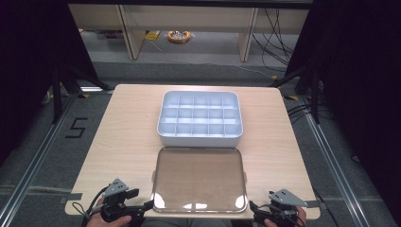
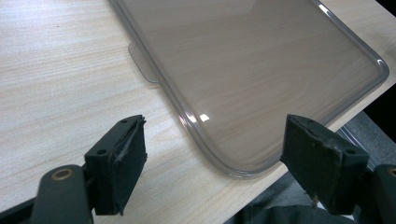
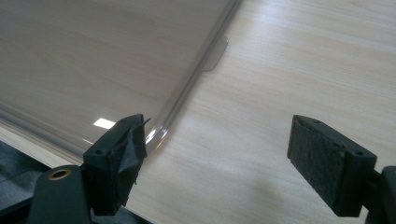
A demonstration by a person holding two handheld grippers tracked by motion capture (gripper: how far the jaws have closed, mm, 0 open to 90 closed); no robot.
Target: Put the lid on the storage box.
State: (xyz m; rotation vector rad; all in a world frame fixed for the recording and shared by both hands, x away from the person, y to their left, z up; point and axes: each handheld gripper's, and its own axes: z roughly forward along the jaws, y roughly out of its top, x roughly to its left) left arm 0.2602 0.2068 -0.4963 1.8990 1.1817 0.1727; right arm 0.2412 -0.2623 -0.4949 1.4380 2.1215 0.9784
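Note:
A clear plastic lid (image 1: 198, 178) lies flat on the near half of the wooden table (image 1: 123, 142). Behind it stands a white box (image 1: 200, 118) split into several small compartments, all of them bare. My left gripper (image 1: 150, 205) sits at the lid's near left corner (image 2: 233, 170), jaws open, with that corner between them and untouched. At the lid's near right corner (image 3: 161, 128) my right gripper (image 1: 253, 208) is open too, its left jaw close to the rim. A small tab (image 2: 142, 60) sticks out of the lid's left side, and another tab (image 3: 217, 53) out of its right.
The table's near edge (image 1: 189, 216) runs just under both grippers. Bare wood lies left and right of the lid and the box. Beyond the table are shelf legs (image 1: 130, 33), loose cables (image 1: 279, 38) and a yellow roll (image 1: 178, 36) on the floor.

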